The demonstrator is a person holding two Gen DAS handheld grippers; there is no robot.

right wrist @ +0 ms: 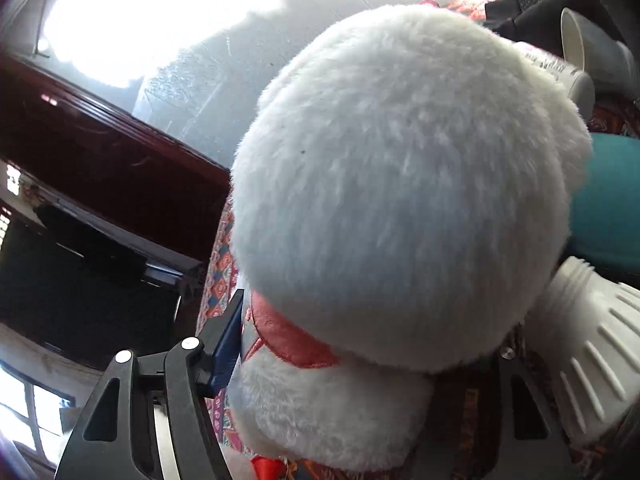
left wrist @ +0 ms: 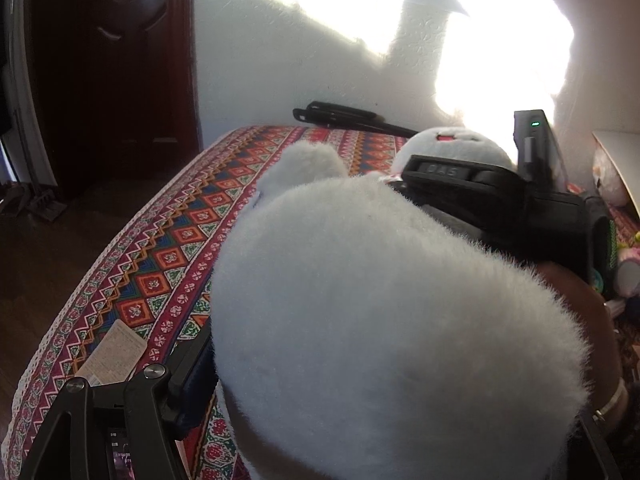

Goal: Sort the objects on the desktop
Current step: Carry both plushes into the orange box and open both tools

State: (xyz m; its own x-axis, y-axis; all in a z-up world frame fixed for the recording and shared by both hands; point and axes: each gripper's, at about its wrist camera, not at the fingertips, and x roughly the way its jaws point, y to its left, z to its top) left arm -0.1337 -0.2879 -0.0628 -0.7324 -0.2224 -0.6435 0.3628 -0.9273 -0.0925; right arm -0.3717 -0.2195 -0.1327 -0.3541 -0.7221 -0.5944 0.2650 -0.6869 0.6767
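Note:
A big white plush toy (left wrist: 380,280) fills the left wrist view, lying on the patterned tablecloth (left wrist: 168,248). My left gripper (left wrist: 392,380) is shut on its furry body, one finger pressed on each side. My right gripper (left wrist: 480,188) shows as a black frame clamped across the toy's far end. In the right wrist view the plush toy (right wrist: 400,180) shows a round white head and a pink collar (right wrist: 288,340). My right gripper (right wrist: 370,332) is shut on it at the collar. Its blue-padded left finger (right wrist: 226,348) touches the fur. The right finger is mostly hidden.
A paper label (left wrist: 112,356) lies on the cloth near the table's left edge. A black folded object (left wrist: 340,116) rests by the wall, and a dark wooden door (left wrist: 108,60) stands far left. A ribbed white jar (right wrist: 592,356), paper cups (right wrist: 580,48) and a teal object (right wrist: 608,200) crowd the right.

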